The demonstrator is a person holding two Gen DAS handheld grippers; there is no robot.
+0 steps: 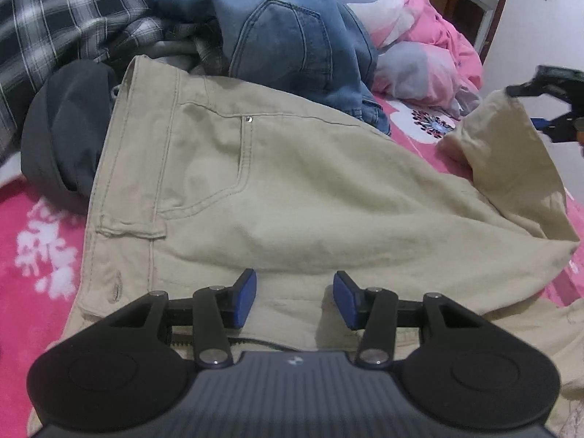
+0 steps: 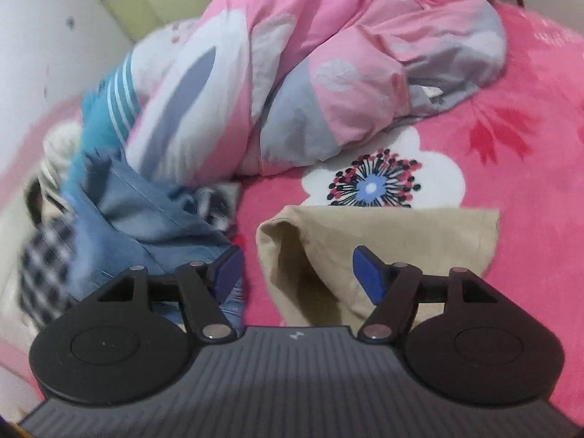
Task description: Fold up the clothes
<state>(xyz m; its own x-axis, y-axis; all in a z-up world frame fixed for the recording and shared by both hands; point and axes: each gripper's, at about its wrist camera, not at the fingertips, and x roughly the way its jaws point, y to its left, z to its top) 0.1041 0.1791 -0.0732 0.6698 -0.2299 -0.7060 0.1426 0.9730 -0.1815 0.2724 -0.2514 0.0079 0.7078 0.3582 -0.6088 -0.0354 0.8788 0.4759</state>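
Here the beige trousers (image 1: 292,189) are being spread on the bed (image 2: 529,146) beneath both open, empty grippers (image 1: 295,297) (image 2: 297,273), where the loose leg end (image 2: 383,233) is risking being missed or bunched.

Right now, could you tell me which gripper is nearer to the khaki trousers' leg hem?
Right. The right gripper is at the leg hem, its open jaws straddling the cloth. The left gripper hovers open over the khaki trousers near the waistband, at the opposite end.

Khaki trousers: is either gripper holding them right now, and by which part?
Neither. The left gripper is open over the khaki trousers near the waistband; the right gripper is open at the leg hem.
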